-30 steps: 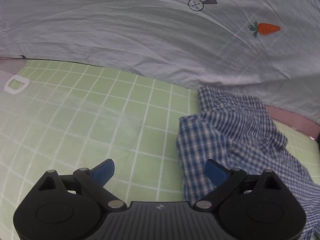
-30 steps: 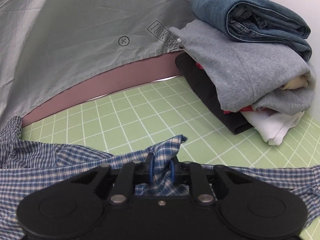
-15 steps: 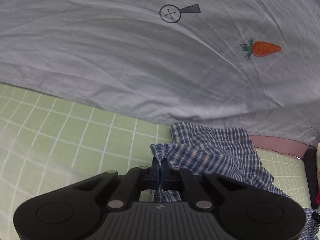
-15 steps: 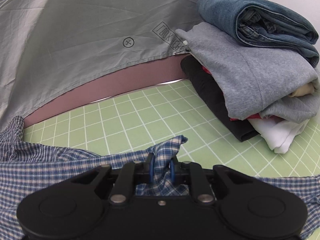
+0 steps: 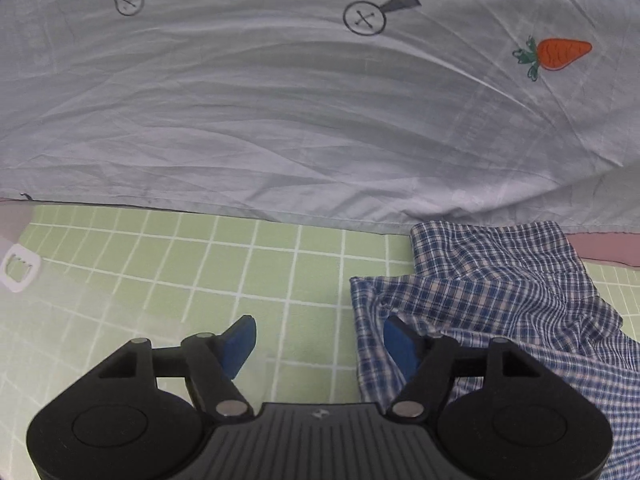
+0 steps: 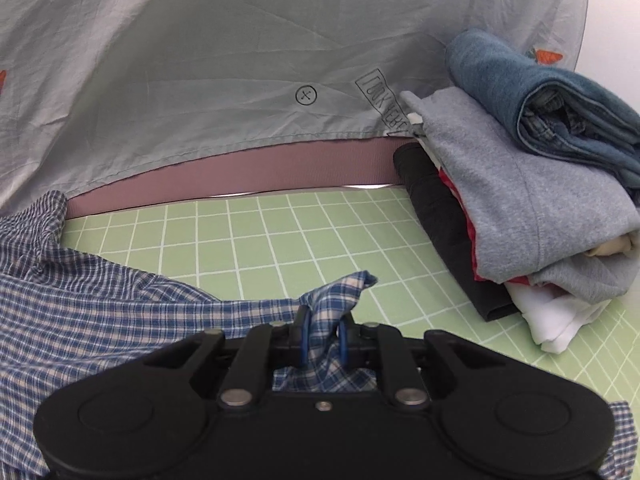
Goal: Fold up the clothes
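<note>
- Left wrist view: my left gripper stood wide apart, holding nothing, over the green grid mat.
- One checked shirt, blue and white, lay crumpled on the mat at the right; its near edge passed just under my right-hand blue pad, while the other pad was over bare mat. Whether pad and cloth touched, I could not tell.
- Behind the mat hung one grey sheet with two circled crosses and one orange carrot printed on it. One white tag shape sat at the mat's far left edge. Only this view showed that tag.
- Right wrist view: my right gripper was closed narrow on a raised corner of the checked shirt; the pinched cloth stuck up between the pads and the rest trailed off to the left across the mat.
- Only this view showed one stack of folded clothes at the right, well apart from the shirt: blue jeans on top, a grey sweatshirt beneath, then red, black and white layers I could not count exactly.
- A mauve band ran between sheet and mat.
</note>
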### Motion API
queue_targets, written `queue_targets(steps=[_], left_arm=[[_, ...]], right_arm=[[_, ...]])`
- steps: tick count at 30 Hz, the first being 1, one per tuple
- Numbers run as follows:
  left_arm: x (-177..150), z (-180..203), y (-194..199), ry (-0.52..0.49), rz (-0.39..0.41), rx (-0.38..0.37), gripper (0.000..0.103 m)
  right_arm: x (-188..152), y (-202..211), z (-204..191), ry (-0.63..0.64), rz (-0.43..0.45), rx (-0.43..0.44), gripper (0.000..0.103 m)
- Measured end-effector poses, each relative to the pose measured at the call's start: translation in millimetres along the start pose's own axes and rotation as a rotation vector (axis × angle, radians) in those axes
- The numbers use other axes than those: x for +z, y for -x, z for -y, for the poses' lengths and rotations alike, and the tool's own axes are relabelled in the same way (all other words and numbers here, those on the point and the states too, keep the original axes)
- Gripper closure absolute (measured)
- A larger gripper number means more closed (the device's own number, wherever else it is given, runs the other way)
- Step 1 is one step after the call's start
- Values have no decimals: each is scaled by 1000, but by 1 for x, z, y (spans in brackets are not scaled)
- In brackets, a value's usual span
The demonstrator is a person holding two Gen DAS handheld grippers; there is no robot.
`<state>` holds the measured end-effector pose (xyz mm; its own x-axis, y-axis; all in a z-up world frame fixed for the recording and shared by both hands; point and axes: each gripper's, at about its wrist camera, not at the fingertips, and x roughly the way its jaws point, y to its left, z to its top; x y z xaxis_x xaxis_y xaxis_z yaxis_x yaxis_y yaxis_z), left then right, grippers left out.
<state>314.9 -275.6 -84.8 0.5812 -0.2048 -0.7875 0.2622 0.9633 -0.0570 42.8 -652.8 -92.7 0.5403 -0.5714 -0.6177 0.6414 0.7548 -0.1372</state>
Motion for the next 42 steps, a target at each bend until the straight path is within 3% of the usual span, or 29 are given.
queue_targets(steps=[4,13,19,26,32,34,39,41,42], left_arm=[[-37,-28,51,46,14,49,19],[-161,-66,138,97,-99,45,19],[-215,-71,171,5,-134,44,19],[-262,-75,202,-70,-159,42,19],[-286,-73,218,-96,-169,39,19],[-292,-70,221,-104,-171,38,19],[-305,-59,231,-113,-166,30,19],[-308,-53,232,-109,-166,28,19],[-309,-50,232,-106,-165,28,19]], right_arm=[[-5,46,-16,31,64,52,89],[-53,169,-86,269,152,228,89],[-106,231,-141,403,109,343,90],[-174,280,-180,420,18,448,91],[-208,307,-195,439,-38,527,90],[-213,308,-196,435,-57,523,84],[-211,316,-174,318,-43,529,38],[-208,321,-162,256,-20,542,24],[-207,322,-155,229,-9,542,21]])
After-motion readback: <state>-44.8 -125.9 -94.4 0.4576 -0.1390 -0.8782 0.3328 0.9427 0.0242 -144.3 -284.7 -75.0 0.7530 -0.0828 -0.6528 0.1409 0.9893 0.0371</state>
